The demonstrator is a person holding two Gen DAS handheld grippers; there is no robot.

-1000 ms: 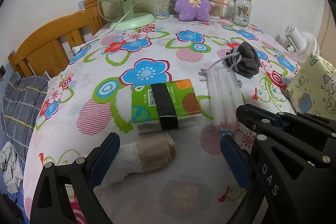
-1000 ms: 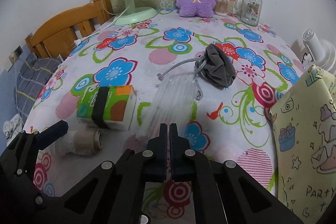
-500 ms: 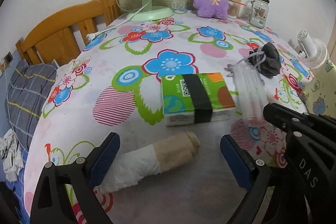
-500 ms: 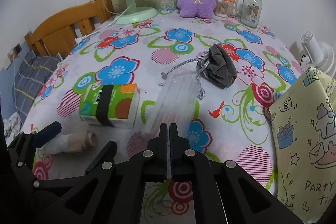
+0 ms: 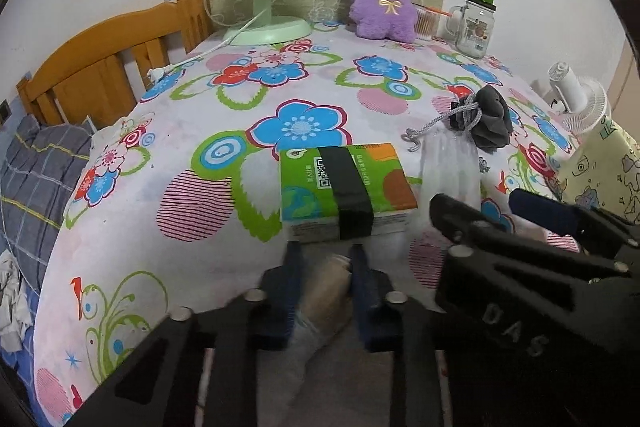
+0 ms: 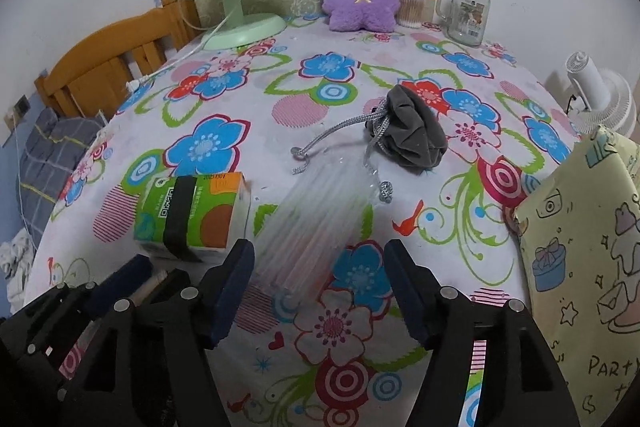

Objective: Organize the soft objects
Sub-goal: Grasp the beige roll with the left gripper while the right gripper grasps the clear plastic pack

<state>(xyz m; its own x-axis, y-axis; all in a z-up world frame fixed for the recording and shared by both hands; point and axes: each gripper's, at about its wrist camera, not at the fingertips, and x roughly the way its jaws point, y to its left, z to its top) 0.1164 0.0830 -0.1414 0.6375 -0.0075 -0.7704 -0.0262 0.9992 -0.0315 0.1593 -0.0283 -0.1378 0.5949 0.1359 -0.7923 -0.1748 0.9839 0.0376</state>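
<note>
Our left tool [image 5: 324, 267] closing on the beige-and-white soft roll [image 5: 320, 301], right tool [image 6: 320, 267] opening astride the clear plastic pack [image 6: 316, 227], pads clear of it, tissue pack [image 5: 344, 187] just beyond, grey pouch [image 6: 408, 135] farther, floral surface [image 5: 200, 227], party bag [image 6: 592, 247] best seen in right view

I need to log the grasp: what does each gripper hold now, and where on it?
Left gripper, closing, squeezes the beige-and-white rolled soft bundle near its beige end. Right gripper, opening, holds nothing.
</note>
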